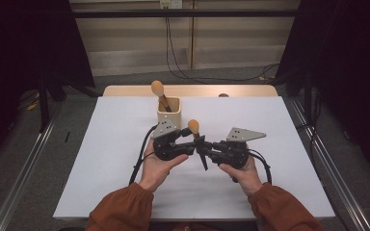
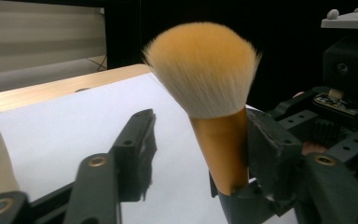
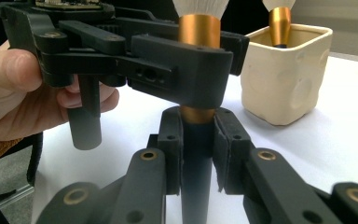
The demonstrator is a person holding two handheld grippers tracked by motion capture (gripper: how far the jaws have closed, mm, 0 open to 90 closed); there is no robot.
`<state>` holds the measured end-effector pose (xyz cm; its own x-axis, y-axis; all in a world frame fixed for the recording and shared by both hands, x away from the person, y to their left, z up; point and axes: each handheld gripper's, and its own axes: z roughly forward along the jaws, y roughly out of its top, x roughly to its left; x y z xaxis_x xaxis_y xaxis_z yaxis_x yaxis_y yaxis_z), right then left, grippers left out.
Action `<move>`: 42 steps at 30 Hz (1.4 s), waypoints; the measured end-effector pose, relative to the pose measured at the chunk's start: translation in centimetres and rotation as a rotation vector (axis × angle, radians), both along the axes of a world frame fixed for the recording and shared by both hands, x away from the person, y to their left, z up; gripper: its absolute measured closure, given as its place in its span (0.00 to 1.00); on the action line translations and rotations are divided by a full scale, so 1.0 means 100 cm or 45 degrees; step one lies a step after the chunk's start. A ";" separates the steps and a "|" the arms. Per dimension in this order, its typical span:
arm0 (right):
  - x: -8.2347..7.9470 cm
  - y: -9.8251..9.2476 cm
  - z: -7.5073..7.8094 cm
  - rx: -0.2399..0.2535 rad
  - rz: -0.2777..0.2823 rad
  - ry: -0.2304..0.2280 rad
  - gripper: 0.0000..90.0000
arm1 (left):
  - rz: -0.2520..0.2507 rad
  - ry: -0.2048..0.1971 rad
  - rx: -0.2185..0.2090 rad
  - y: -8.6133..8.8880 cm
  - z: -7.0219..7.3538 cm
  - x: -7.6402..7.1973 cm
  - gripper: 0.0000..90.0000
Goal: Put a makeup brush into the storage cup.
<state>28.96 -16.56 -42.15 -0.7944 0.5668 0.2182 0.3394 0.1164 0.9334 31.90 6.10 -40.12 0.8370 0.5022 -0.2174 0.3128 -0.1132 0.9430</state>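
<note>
A makeup brush (image 1: 193, 127) with orange bristles, a gold ferrule (image 3: 199, 30) and a black handle stands upright over the middle of the white table (image 1: 279, 187). My right gripper (image 3: 196, 135) is shut on the black handle just below the ferrule. My left gripper (image 2: 203, 130) is open around the ferrule: its right jaw touches the brush (image 2: 200, 70), and its left jaw stands well apart. In the high view the left gripper (image 1: 195, 142) and the right gripper (image 1: 203, 147) meet tip to tip. Behind them a cream cup (image 1: 168, 115) holds a second brush (image 1: 158, 89).
The cream cup (image 3: 284, 79) stands just behind the grippers, left of centre. A wooden strip (image 1: 125, 90) borders the table's far edge. Cables trail from both grippers toward the person. Dark curtains hang on both sides of the table.
</note>
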 end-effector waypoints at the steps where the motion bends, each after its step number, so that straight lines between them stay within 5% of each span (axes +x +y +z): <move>1: 0.000 0.000 0.000 0.002 -0.002 0.001 0.83 | -0.004 0.001 -0.002 -0.001 0.000 -0.001 0.56; 6: 0.001 0.000 -0.002 0.000 -0.008 0.011 0.83 | -0.028 -0.002 -0.008 -0.003 0.000 -0.002 0.71; 28: 0.004 -0.001 -0.004 0.012 -0.008 0.038 0.79 | -0.058 -0.010 -0.008 -0.006 0.001 -0.004 0.77; 42: 0.003 -0.002 -0.004 0.001 -0.023 0.055 0.54 | -0.042 -0.020 -0.008 -0.002 0.003 -0.002 0.77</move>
